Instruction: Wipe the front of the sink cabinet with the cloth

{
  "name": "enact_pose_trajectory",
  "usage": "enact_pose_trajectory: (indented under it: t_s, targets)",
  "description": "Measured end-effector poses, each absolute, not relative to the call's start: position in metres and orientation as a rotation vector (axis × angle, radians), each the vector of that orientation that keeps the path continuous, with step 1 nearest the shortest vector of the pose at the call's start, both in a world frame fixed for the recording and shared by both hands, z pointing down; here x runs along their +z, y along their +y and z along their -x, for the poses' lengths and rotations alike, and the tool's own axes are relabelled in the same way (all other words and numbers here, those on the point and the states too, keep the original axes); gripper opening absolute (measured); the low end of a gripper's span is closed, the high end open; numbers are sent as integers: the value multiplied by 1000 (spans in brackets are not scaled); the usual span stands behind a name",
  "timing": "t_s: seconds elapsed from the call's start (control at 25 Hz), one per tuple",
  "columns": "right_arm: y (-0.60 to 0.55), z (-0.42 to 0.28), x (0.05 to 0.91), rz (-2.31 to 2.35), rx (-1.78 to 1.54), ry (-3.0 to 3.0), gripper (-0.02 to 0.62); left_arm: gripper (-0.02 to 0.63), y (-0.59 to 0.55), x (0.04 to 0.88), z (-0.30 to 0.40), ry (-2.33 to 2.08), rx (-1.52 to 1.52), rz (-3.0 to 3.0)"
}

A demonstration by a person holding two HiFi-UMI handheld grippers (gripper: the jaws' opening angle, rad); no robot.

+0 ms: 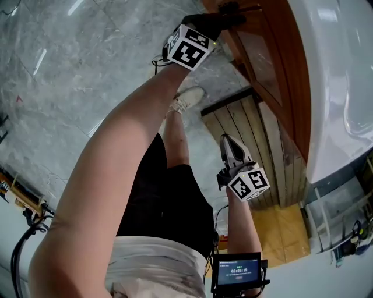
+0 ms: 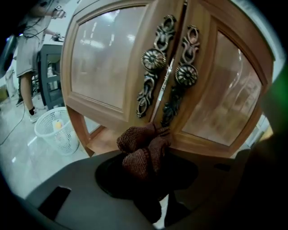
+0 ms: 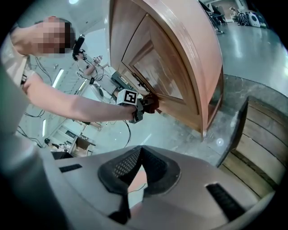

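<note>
Between left tongs point(image 2: 145, 173), one cloth point(image 2: 140, 146)

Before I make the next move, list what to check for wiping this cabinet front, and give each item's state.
1. Brown knitted cloth clamped in left gripper: ok.
2. Cloth at the wooden cabinet doors: ok, by the lower rail where the doors meet.
3. Doors closed: ok.
4. Ornate metal handles off an upward path: not ok, they sit directly above the cloth.
5. Right gripper empty and away from the doors: ok, jaws together.
6. Cloth pressing firmly on the wood: cannot tell.
</note>
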State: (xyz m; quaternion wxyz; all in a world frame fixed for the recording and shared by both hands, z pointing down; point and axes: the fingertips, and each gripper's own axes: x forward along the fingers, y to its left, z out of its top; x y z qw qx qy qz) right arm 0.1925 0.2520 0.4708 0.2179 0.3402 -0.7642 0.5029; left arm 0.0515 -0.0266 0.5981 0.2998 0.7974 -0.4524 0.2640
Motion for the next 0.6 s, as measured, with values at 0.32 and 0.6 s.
enact_pose_trajectory:
  t_s: [0.32, 0.6]
  targets:
    - [231, -182, 453, -965, 1379, -2193, 12, 156, -23, 554, -35, -1183, 629, -2132]
    - [213, -159, 427, -929, 1349, -2297, 12, 156, 10, 513, -14, -1064, 753, -2230]
